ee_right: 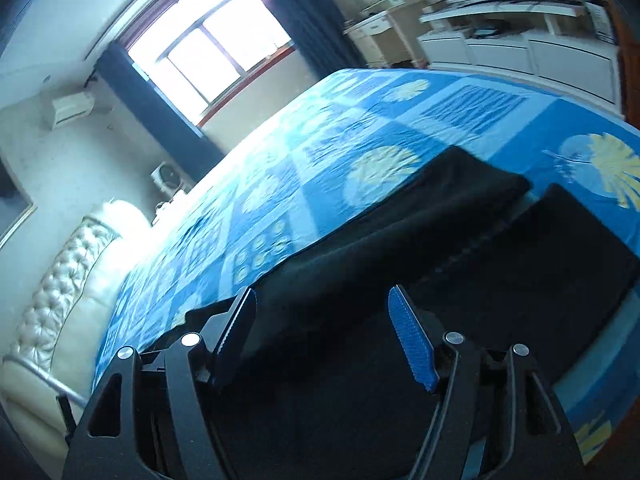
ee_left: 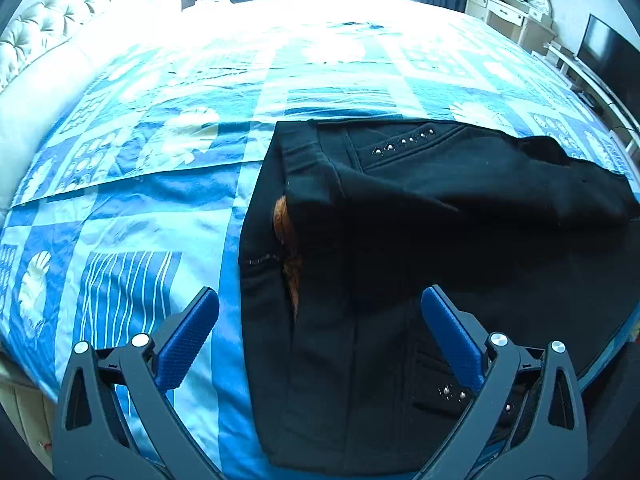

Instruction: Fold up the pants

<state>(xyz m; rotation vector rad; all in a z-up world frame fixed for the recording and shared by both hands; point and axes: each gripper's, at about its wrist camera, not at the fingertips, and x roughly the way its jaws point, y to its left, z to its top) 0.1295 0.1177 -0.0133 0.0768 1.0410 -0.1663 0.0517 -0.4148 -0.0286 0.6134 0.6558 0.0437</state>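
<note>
- Left gripper (ee_left: 320, 312) poised above the near edge of the bed (ee_left: 132, 216), jaws wide apart, nothing between the blue pads (ee_left: 188, 344).
- Black pants (ee_left: 400, 240) spread directly below and beyond it, right finger over the dark cloth, left finger over bare bedspread just beside the pants' left edge.
- Right gripper (ee_right: 324, 320) tilted over the same pants (ee_right: 400, 216), jaws apart and empty, cloth lying under and past both fingers without touching them.
- Folded over on themselves, long axis running crosswise in the left view, from a waistband at the left toward the right edge of the bed; upper layer draped across the lower.
- Matte black fabric, two short rows of metal studs by the pockets, a strip of orange lining peeking from the opening at the left fold.
- Farther off: blue-and-white patterned bedspread, a tufted cream headboard (ee_left: 52, 16) at the left, a bright window (ee_right: 208, 44) beyond.
</note>
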